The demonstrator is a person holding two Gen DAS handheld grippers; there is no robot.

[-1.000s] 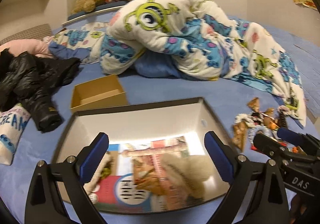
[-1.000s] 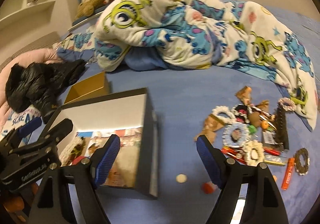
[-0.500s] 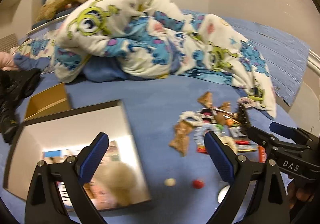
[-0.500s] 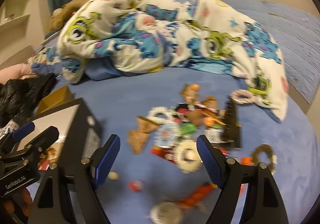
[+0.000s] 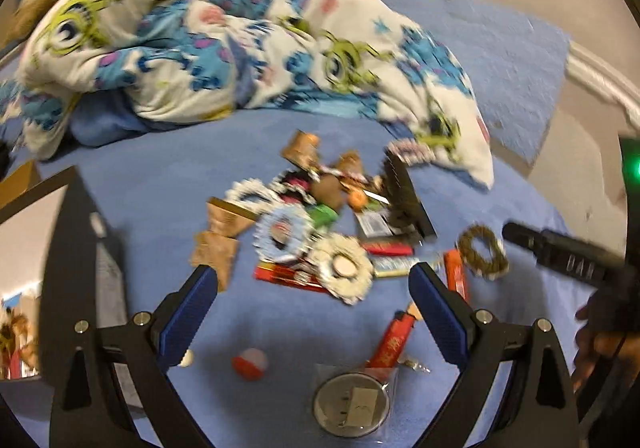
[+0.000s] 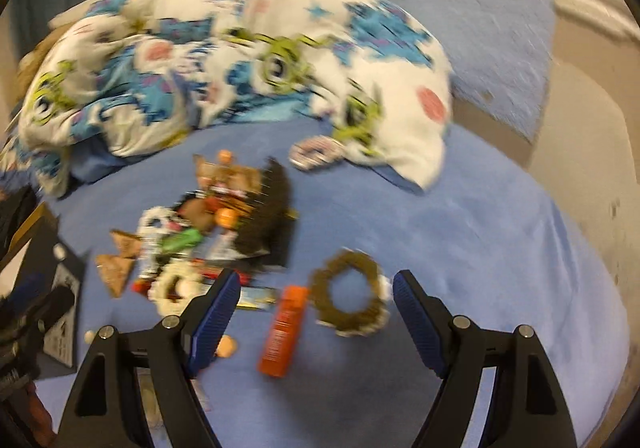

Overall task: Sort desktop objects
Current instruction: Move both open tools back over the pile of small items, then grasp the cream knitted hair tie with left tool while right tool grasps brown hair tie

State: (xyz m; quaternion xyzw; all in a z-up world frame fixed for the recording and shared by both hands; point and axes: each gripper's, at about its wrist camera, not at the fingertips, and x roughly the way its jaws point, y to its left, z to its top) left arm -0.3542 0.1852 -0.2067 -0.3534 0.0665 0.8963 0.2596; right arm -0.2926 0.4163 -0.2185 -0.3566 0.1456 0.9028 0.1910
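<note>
A pile of small objects [image 5: 320,216] lies on the blue bedspread: white frilly rings, brown wrappers, a black comb, red packets. My left gripper [image 5: 312,312] is open and empty above it, near a white frilly ring [image 5: 342,266]. A red-and-white ball [image 5: 250,363] and a round tin in a bag [image 5: 351,404] lie close below. My right gripper [image 6: 312,312] is open and empty over an olive scrunchie [image 6: 348,298] and an orange tube [image 6: 282,332]. The pile also shows in the right wrist view [image 6: 216,224].
A black-walled box [image 5: 76,248] stands at the left; its edge shows in the right wrist view [image 6: 60,288]. A monster-print duvet [image 5: 224,44] is heaped behind the pile. The bed's edge and a pale floor [image 6: 580,152] lie to the right.
Both grippers swung right, away from the black box and over the pile of small objects. Both stayed open and empty.
</note>
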